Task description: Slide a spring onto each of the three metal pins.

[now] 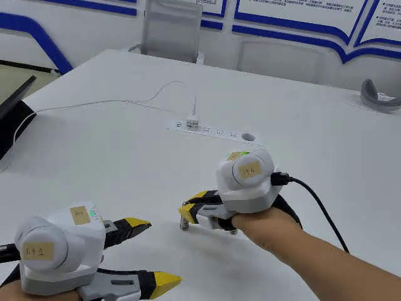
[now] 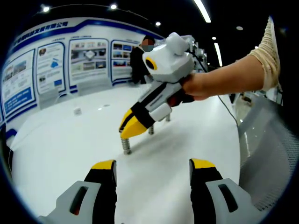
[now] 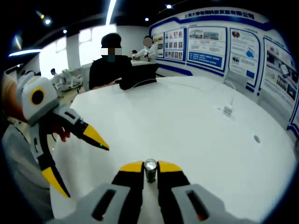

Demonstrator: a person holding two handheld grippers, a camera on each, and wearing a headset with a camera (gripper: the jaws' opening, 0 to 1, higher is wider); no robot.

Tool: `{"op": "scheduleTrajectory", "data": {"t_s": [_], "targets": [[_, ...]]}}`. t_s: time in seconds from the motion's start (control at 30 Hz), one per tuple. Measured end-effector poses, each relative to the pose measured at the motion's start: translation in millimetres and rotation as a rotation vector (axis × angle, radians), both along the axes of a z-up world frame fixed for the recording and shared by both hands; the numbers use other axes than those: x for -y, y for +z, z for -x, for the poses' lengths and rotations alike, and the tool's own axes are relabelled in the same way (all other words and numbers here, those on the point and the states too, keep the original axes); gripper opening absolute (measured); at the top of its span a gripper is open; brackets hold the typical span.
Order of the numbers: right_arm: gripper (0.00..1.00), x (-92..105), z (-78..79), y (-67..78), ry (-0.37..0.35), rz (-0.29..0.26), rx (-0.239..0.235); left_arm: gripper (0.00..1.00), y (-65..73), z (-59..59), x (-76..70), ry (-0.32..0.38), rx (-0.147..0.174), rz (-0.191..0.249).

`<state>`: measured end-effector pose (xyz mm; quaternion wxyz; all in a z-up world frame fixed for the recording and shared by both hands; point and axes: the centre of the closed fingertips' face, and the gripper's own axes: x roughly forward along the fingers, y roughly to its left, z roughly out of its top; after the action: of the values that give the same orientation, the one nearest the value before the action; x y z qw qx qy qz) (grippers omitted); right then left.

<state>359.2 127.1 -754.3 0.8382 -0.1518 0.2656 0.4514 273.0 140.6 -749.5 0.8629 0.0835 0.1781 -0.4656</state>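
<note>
A short metal pin with a coiled spring (image 2: 125,145) on it stands upright on the white table (image 1: 125,157). My right gripper (image 1: 187,212) points left and down, its yellow tips closed on the spring's top (image 3: 150,170). Two more pins (image 2: 151,131) (image 2: 167,118) stand behind it under the gripper body, and one of them (image 1: 233,232) peeks out below the hand. My left gripper (image 1: 150,251) hovers at the near left with its jaws wide apart and nothing between them, a short way from the pins. From the right gripper view the left gripper (image 3: 77,163) appears at the left.
A white power strip (image 1: 213,130) with a plugged cable lies mid-table. A dark monitor (image 1: 12,116) sits at the left edge, a grey object (image 1: 379,97) at the far right, and a chair (image 1: 170,28) behind the table. People (image 3: 111,65) stand across the room.
</note>
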Motion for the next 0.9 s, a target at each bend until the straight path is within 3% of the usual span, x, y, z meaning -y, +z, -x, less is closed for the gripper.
{"op": "scheduleTrajectory", "data": {"t_s": [0.43, 0.9], "targets": [[0.12, 2.3, 1.8, -16.2, -0.006, 0.046, -0.026, 0.64, -0.7, -0.8, -0.2, 0.0, -0.002, 0.0], [0.16, 10.1, 7.9, -15.1, -0.018, 0.045, -0.025, 0.65, -0.1, -1.5, 1.5, 0.0, -0.003, 0.001]]}}
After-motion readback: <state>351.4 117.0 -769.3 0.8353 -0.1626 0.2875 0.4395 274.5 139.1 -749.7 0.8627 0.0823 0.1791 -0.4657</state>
